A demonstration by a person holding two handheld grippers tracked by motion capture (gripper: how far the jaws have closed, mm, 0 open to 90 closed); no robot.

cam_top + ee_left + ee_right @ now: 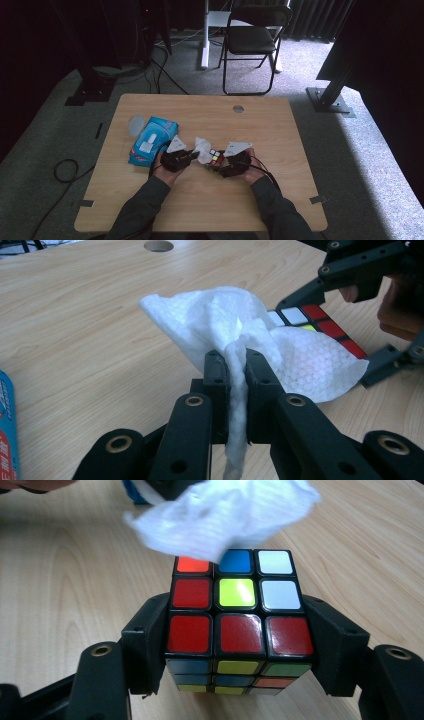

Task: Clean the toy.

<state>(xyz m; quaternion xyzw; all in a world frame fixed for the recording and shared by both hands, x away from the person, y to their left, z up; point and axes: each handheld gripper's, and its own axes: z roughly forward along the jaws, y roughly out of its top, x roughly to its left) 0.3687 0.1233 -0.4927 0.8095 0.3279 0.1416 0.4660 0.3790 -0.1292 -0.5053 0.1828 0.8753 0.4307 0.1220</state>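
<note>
My right gripper (pixel 239 645) clamps the Rubik's cube (pixel 237 615); my left gripper (pixel 235 372) pinches a white tissue (pixel 240 335) against its top face. Wiping looks underway; other faces remain.

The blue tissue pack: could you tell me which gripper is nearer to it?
Left. The left gripper sits just right of the tissue pack; the right gripper is farther right, beyond the left one.

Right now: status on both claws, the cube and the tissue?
Left claw shut on tissue. Right claw shut on cube, clamped by its sides. Tissue over cube's far top edge. Tissue pack off to the left, clear.
</note>
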